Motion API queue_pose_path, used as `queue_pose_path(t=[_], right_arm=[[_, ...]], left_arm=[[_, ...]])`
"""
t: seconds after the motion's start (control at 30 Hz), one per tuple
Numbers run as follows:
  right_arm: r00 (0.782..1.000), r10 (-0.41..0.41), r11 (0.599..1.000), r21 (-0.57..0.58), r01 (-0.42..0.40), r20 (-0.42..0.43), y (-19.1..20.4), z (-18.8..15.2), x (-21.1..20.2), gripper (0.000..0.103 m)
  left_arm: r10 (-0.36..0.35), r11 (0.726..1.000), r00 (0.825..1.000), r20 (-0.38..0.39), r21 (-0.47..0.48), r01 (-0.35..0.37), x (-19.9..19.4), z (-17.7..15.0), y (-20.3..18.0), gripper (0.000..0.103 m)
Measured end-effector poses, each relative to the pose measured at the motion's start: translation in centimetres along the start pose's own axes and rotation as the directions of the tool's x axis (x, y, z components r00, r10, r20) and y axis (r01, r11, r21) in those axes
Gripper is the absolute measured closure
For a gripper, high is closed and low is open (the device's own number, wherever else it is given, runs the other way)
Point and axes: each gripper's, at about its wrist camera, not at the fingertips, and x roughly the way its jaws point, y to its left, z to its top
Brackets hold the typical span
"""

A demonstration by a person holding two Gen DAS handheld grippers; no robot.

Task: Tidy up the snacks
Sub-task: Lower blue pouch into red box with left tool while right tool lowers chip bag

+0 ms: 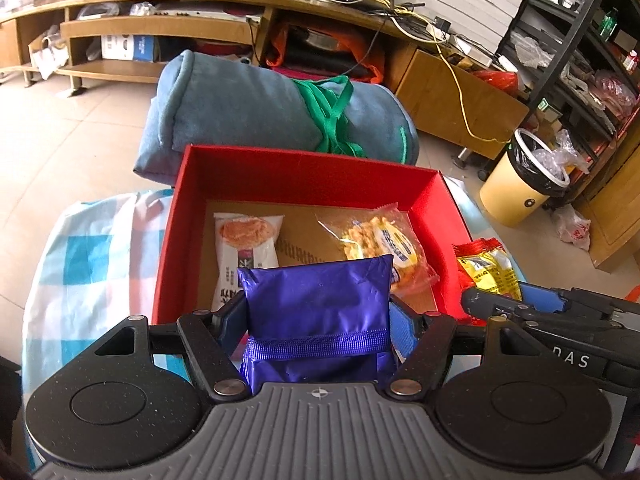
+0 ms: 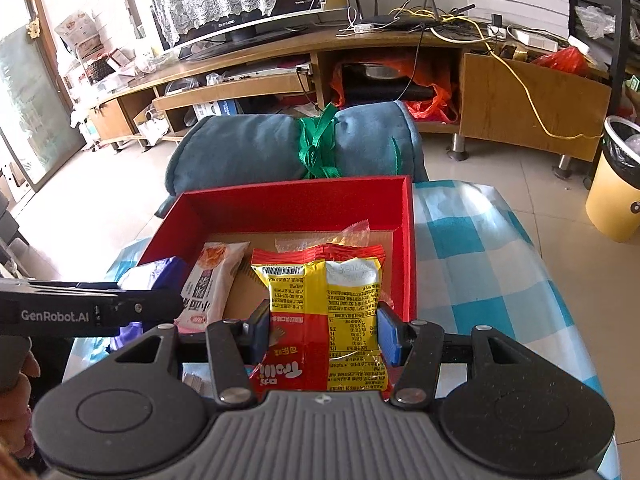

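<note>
A red box (image 1: 304,172) stands open on a checked cloth; it also shows in the right wrist view (image 2: 296,204). Inside lie a white bun packet (image 1: 244,248) and a clear packet of yellow snacks (image 1: 384,240). My left gripper (image 1: 318,312) is shut on a purple packet (image 1: 316,300) and holds it at the box's near edge. My right gripper (image 2: 324,328) is shut on a red and yellow packet (image 2: 324,304), held at the box's near right corner. The bun packet (image 2: 212,280) and the purple packet (image 2: 156,272) show in the right wrist view too.
A rolled blue blanket (image 1: 272,108) tied with green strap lies just behind the box. A checked cloth (image 2: 480,264) covers the surface. A yellow waste bin (image 1: 520,184) stands on the floor to the right. A wooden TV bench (image 2: 360,68) lines the back wall.
</note>
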Motion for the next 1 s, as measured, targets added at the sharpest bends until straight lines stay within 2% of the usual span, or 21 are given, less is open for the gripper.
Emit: queue_pose_path(t=[0.57, 1.0], right_arm=[[1.0, -0.012, 1.0, 0.005, 0.012, -0.001, -0.5, 1.1, 1.6, 0.055], [0.999, -0.032, 0.999, -0.017, 0.032, -0.024, -0.7, 1.6, 4.5, 0.055]], left_arm=[[0.039, 0.999, 0.999, 0.003, -0.003, -0.039, 1.8, 1.7, 0.3, 0.027], [0.074, 0.997, 0.997, -0.02, -0.002, -0.074, 4.1, 2.3, 0.6, 0.027]])
